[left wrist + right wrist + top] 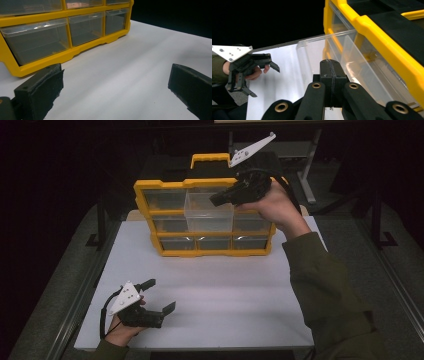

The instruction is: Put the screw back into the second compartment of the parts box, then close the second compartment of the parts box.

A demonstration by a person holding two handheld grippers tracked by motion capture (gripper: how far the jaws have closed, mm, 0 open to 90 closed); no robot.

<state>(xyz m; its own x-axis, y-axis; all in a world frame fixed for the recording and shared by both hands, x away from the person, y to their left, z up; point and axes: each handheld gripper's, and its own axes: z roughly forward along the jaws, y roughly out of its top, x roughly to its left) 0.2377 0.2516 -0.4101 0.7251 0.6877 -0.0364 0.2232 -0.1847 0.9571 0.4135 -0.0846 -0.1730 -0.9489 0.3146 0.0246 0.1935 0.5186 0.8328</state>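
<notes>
My right gripper [220, 198] is up at the top row of the organizer, jaws pressed together w/ no gap showing between them in the right gripper view. They sit at the pulled-out clear drawer [209, 210]; can't tell if a drawer edge is pinched between them or they're just clenched beside it. That drawer is the middle 1 of the top row and sticks out toward me, well past the others. My right hand [275, 207] wraps the gripper body, the white plate [251, 149] pointing up and far-right.

The yellow organizer [150, 215] stands upright at the far-center of the white table [225, 295], 3 rows of 3 clear drawers, a yellow handle [210, 159] on top.

My left gripper [160, 295] is near-left, low over the table, well apart from the organizer. Jaws spread wide, nothing between them, just bare tabletop in the left gripper view. My left hand [120, 330] holds it from the near edge. In that view the organizer's bottom-row drawers [86, 27] are all pushed in.
</notes>
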